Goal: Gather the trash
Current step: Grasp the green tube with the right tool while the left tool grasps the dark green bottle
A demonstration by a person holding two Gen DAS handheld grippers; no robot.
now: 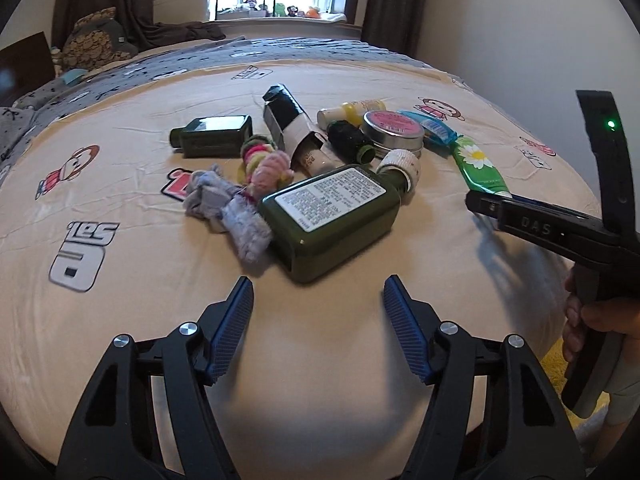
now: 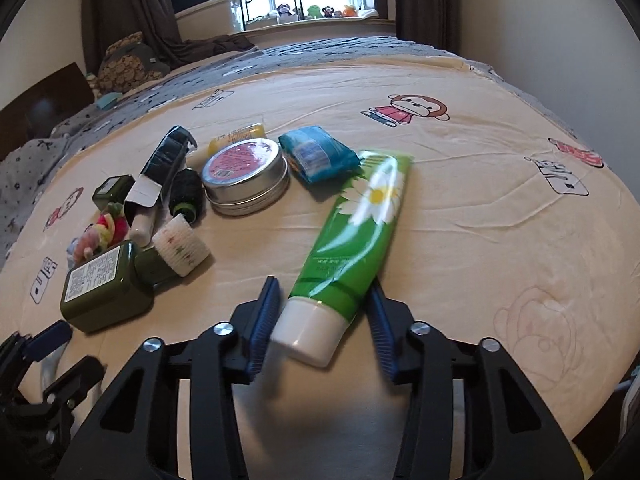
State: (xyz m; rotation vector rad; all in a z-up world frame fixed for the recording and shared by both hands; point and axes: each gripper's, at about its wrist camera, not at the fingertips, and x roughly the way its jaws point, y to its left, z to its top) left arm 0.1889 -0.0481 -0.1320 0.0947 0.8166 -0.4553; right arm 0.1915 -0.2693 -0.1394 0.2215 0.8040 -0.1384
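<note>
The green tube (image 2: pixel 352 248) lies on the bed (image 2: pixel 480 216) with its white cap end between the right tongs (image 2: pixel 320 332), whose blue pads clamp it at both sides. Beyond its far end sit a blue packet (image 2: pixel 316 156) and a tin (image 2: pixel 246 176). The left tongs (image 1: pixel 318 324) stand wide with nothing between them, just short of the big green bottle (image 1: pixel 328 220), with fuzzy hair ties (image 1: pixel 244 204) beside it.

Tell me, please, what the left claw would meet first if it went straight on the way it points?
Probably the large dark green plastic bottle lying label-up just ahead of the open left claw; only bare cream bedsheet lies between them.
</note>
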